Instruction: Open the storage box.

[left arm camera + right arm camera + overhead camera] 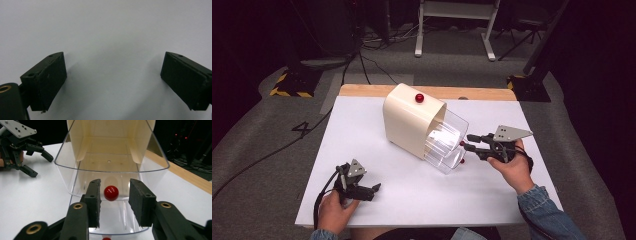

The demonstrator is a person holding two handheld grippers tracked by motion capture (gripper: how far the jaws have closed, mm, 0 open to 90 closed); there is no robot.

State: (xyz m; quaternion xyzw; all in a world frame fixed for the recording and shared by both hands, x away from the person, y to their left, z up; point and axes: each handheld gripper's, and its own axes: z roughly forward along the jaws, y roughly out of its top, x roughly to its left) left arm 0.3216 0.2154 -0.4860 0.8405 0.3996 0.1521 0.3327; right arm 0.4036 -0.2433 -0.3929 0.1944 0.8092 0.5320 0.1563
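Note:
A cream box (408, 125) with a red knob on top (419, 97) stands mid-table. A clear plastic drawer (446, 142) sticks out of its open side toward the right. In the right gripper view a small red knob (111, 193) on the clear drawer front (75, 187) sits between my right gripper's (113, 201) jaws, with a gap on each side. My right gripper (467, 142) is open. My left gripper (371, 191) rests near the table's front left, open wide (113, 82) with nothing but white tabletop between its jaws.
The white table (362, 130) has a wooden strip along its far edge (362, 90). Beyond it lie grey floor, cables and stand bases (294, 82). The left gripper (32, 162) appears far off in the right gripper view.

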